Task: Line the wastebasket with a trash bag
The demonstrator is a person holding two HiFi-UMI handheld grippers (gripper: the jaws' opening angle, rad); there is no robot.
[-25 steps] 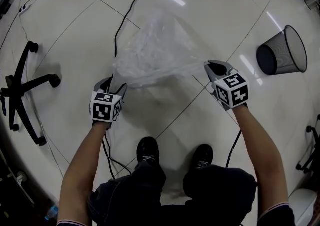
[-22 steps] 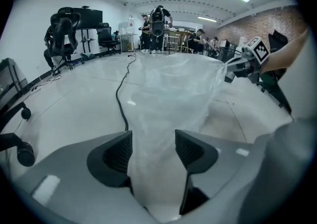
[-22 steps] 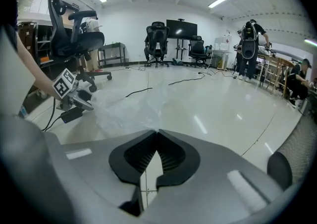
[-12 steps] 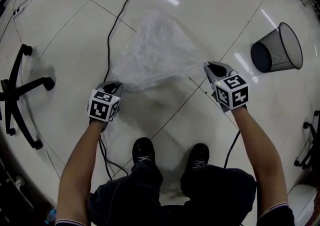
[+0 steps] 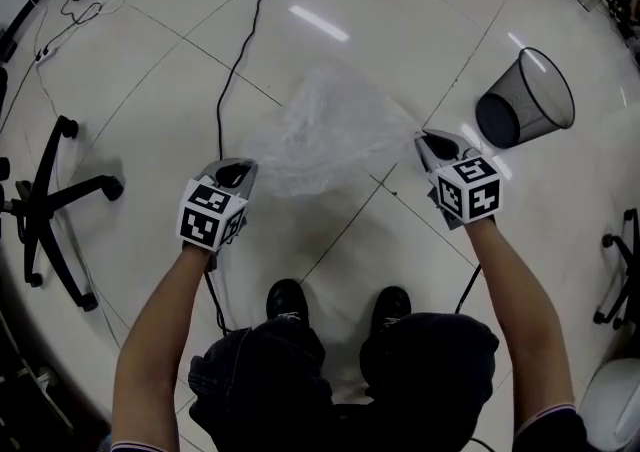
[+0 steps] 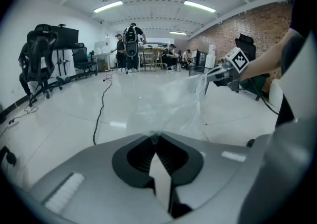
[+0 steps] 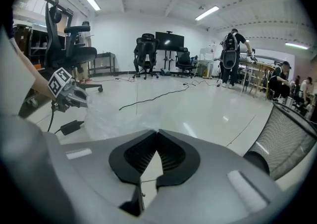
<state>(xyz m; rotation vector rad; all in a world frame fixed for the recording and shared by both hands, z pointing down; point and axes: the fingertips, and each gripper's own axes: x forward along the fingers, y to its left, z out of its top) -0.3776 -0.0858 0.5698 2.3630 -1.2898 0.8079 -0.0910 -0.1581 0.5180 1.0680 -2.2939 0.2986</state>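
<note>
The left gripper point(image 5: 238, 172) has just been closing its jaws and pinches the trash bag point(image 5: 330, 130). The right gripper point(image 5: 432, 143) pinches its opposite edge. The wastebasket point(image 5: 525, 100) lies tipped, far right.

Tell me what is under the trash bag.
The clear trash bag, pinched by the right gripper and the left gripper, whose jaws have just closed on it, shows only pale floor tiles through it. Its crumpled middle could hide something small.

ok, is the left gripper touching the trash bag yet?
Touching. The left gripper view shows the left gripper with its jaws just closed, pinching the edge of the clear trash bag at their tips.
</note>
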